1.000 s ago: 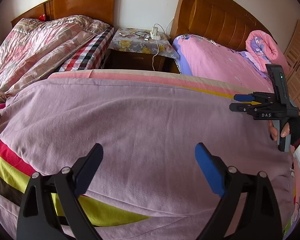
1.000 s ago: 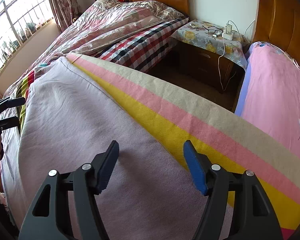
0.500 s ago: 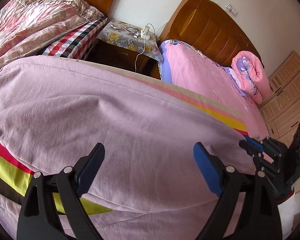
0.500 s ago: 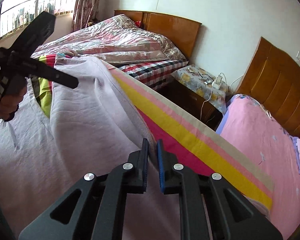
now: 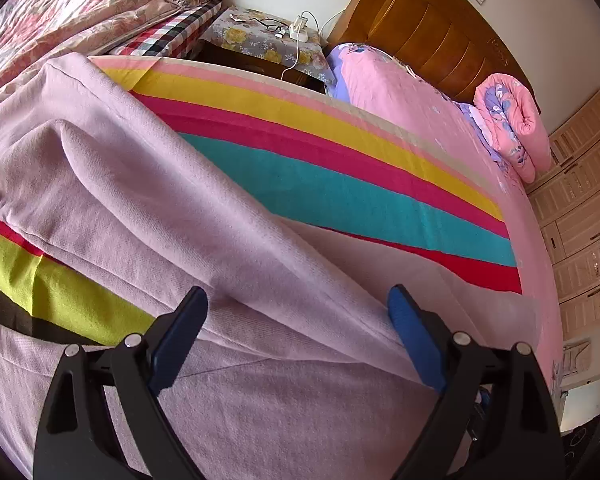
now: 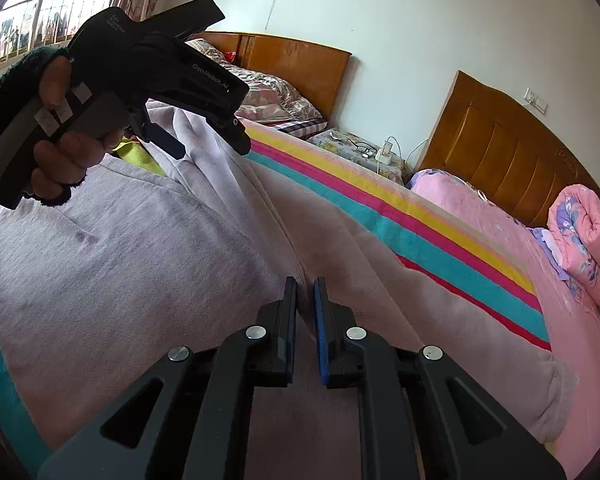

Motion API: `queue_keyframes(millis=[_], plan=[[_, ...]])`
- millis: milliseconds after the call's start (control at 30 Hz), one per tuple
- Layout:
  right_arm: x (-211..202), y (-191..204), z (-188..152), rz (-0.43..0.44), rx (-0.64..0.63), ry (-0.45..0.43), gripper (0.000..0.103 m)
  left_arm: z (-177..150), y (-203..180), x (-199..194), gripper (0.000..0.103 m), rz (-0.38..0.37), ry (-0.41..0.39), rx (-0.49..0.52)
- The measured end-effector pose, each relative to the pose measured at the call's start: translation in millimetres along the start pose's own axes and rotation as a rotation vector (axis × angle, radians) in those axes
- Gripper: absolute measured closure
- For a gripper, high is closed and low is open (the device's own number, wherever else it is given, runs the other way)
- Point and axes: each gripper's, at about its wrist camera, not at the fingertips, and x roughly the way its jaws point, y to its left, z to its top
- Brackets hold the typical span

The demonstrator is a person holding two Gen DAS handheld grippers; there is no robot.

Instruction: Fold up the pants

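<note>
The left gripper [image 5: 296, 336] hangs with its jaws spread wide above the pale lilac pants [image 5: 148, 204], pads clear of the cloth. A raised fold of the pants runs diagonally between the fingers, over the striped blanket [image 5: 340, 176] (yellow, magenta, teal and red bands). Behind stand a cluttered nightstand [image 5: 260, 40] and a pink bed [image 5: 412, 100].

The bed [image 5: 380, 184] wears a striped sheet [image 5: 340, 148], and the lilac pants [image 5: 148, 208] lie across it, reaching toward its near edge.
</note>
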Motion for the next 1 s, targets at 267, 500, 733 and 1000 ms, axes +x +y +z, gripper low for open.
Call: queue_keyframes(millis=[267, 500, 733, 1000], plan=[[2, 6, -3, -0.005, -0.015, 0.002, 0.092, 22, -7, 15, 0.048, -0.055, 0.105, -0.048], [-7, -2, -9, 0.050, 0.069, 0.051, 0.089, 11, 17, 9, 0.098, -0.086, 0.041, -0.144], [-70, -89, -79, 0.067, 0.755, 0.050, 0.056, -12, 22, -7, 0.098, -0.112, -0.034, -0.121], [-68, -161, -138, 0.004, 1.152, 0.051, 0.056, -16, 31, -1, 0.094, -0.160, -0.031, -0.131]])
